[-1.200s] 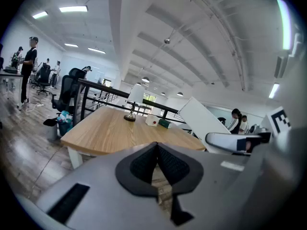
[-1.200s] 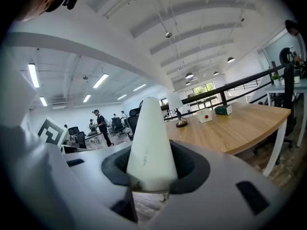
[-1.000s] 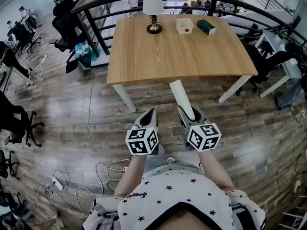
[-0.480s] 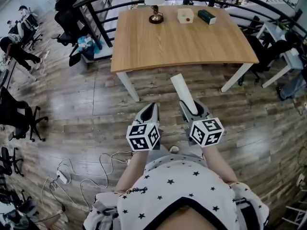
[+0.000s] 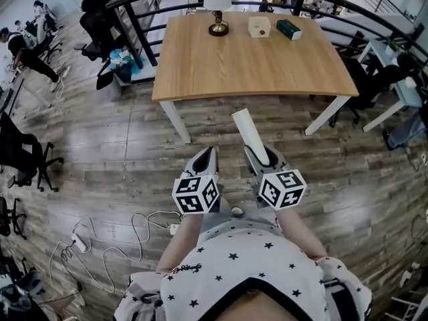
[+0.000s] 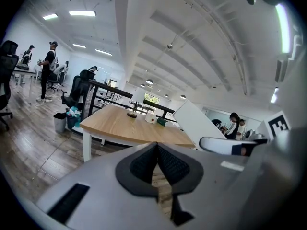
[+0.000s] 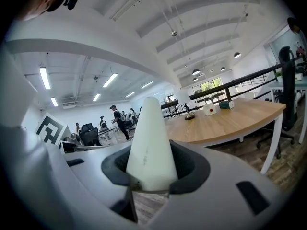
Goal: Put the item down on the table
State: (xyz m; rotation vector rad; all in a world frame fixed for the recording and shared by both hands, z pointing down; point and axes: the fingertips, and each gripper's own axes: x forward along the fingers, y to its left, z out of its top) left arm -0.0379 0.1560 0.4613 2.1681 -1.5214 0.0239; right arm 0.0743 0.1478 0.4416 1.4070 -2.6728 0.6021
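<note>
My right gripper point(image 5: 259, 158) is shut on a long white tube point(image 5: 249, 133) that sticks out forward toward the wooden table point(image 5: 254, 59). In the right gripper view the white tube point(image 7: 149, 147) fills the gap between the dark pads point(image 7: 189, 169). My left gripper point(image 5: 206, 159) hangs beside it with its jaws shut and nothing held; in the left gripper view the left gripper point(image 6: 157, 164) has its pads touching. Both grippers are over the wood floor, short of the table's near edge.
At the far edge of the table stand a small lamp point(image 5: 217, 4), a white box with a red dot point(image 5: 258, 27) and a green box point(image 5: 289, 29). A black railing point(image 5: 137, 19) runs behind. Office chairs point(image 5: 27, 156) and cables point(image 5: 100, 243) lie to the left.
The view has shifted slightly; the table sits a little nearer and both grippers stay side by side with the tube still held.
</note>
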